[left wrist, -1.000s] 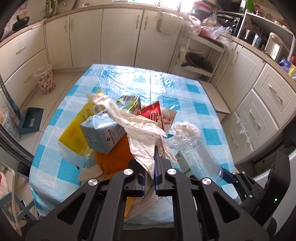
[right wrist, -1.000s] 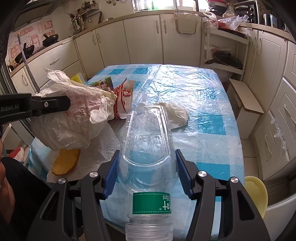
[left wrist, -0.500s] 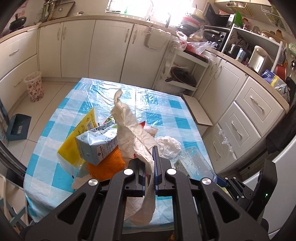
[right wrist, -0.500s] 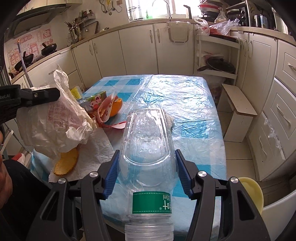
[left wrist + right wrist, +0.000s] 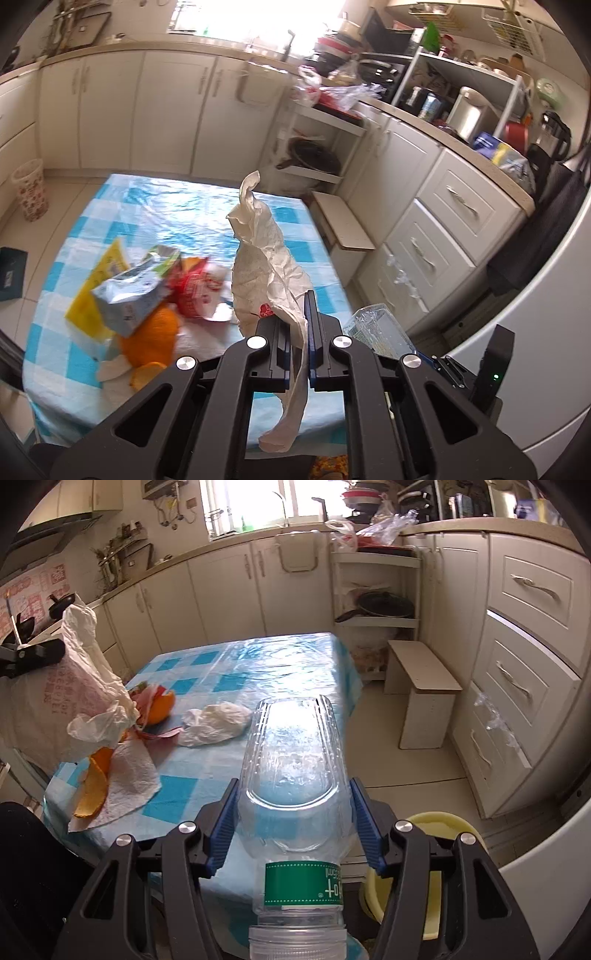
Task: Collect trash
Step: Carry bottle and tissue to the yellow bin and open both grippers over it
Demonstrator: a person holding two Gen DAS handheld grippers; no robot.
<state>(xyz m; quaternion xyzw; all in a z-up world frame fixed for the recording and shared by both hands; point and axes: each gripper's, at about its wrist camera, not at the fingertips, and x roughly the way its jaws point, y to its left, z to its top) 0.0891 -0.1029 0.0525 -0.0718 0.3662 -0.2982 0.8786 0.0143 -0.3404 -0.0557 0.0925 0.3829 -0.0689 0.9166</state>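
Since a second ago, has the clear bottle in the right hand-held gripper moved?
Yes. The clear bottle has swung right: its far end sat over the crumpled white wrapper on the checked table and now overhangs the table's right edge, toward the floor.

Sunlit kitchen — cream cabinets (image 5: 229, 590), bright window (image 5: 258, 502), pale tiled floor (image 5: 424, 764).

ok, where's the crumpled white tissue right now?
Right wrist view: tissue lies on the table, just left of the held bottle, right of the orange peel.
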